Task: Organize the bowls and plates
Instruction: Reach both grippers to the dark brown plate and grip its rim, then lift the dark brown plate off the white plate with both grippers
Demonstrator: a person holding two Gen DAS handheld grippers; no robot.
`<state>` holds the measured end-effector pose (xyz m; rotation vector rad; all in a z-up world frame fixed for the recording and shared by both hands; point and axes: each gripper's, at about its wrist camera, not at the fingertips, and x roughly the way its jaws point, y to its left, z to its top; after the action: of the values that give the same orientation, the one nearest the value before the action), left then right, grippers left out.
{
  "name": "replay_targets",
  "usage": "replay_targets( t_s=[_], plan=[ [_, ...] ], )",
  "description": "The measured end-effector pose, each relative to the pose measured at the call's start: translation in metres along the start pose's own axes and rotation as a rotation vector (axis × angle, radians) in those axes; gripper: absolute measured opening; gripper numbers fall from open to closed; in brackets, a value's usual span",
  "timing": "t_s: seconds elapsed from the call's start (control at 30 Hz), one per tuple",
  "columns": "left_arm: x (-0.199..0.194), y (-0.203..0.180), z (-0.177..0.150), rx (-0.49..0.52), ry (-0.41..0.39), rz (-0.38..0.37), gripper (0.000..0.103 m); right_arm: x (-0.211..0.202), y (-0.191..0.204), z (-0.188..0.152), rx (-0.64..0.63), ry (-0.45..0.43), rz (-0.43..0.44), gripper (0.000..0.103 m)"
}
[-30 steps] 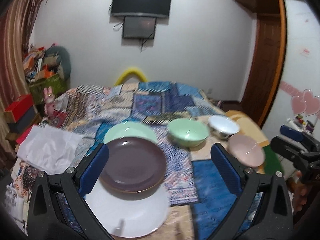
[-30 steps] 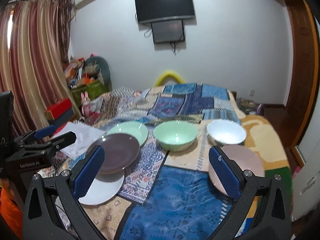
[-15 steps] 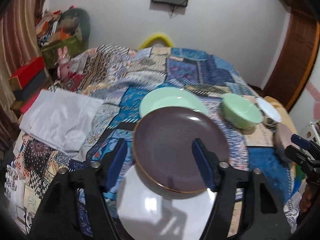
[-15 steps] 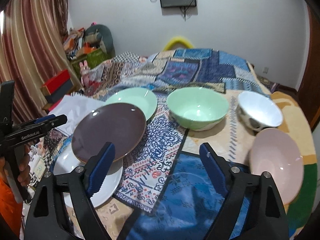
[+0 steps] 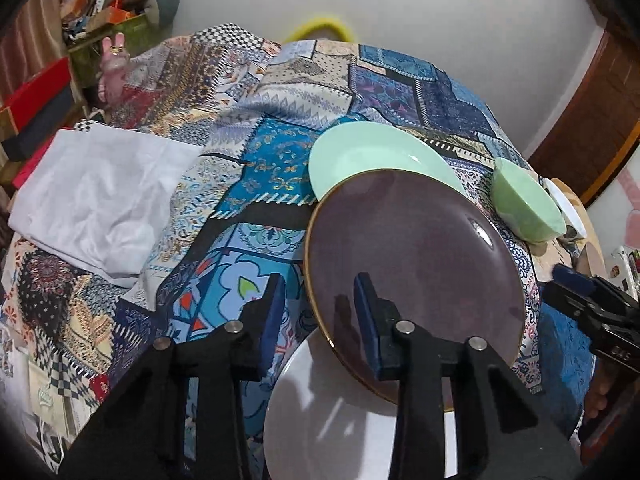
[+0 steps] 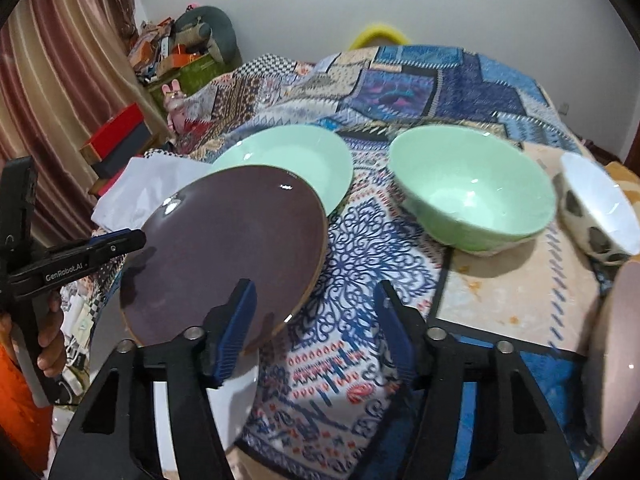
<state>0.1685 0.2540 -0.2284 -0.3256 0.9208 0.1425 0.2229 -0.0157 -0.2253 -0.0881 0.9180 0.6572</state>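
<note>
The brown plate [image 5: 416,264] rests tilted on the white plate [image 5: 340,420] and green plate [image 5: 372,156] on the bed; the left tongs [image 5: 318,320] are closing around its rim, the right tongs [image 6: 316,320] closing on nothing

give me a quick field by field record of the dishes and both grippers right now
surface: patchwork cloth
plates: dark brown plate tilted, overlapping the mint green plate and a white plate
bowls: mint green bowl, white patterned bowl, apart
far right: pink dish, cut off by the frame edge
left gripper: jaws closing, brown plate's left rim between the pads, no contact visible
right gripper: jaws closing, brown plate's right edge between them, not pinched
other: white folded cloth
</note>
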Motion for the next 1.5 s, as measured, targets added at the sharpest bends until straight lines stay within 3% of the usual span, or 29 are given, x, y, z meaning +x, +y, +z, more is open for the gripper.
replay_targets(
  t_s=[0.17,0.37,0.5,0.97,1.5],
  plan=[
    [0.011,0.001,0.004,0.003,0.022,-0.025,0.024,0.020,0.001,0.004,0.007,0.048,0.027,0.037],
    [0.017,0.004,0.006,0.001,0.037,-0.039,0.022,0.034,0.001,0.006,0.024,0.082,0.050,0.037],
    [0.020,0.006,0.007,-0.005,0.049,-0.056,0.021,0.039,0.000,0.005,0.048,0.090,0.086,0.030],
    [0.013,-0.004,0.004,0.051,0.030,-0.030,0.021,0.035,-0.001,0.006,0.049,0.086,0.113,0.029],
    [-0.017,-0.029,-0.007,0.072,-0.004,-0.037,0.022,-0.004,-0.010,-0.003,0.047,0.018,0.117,0.028]
  ],
)
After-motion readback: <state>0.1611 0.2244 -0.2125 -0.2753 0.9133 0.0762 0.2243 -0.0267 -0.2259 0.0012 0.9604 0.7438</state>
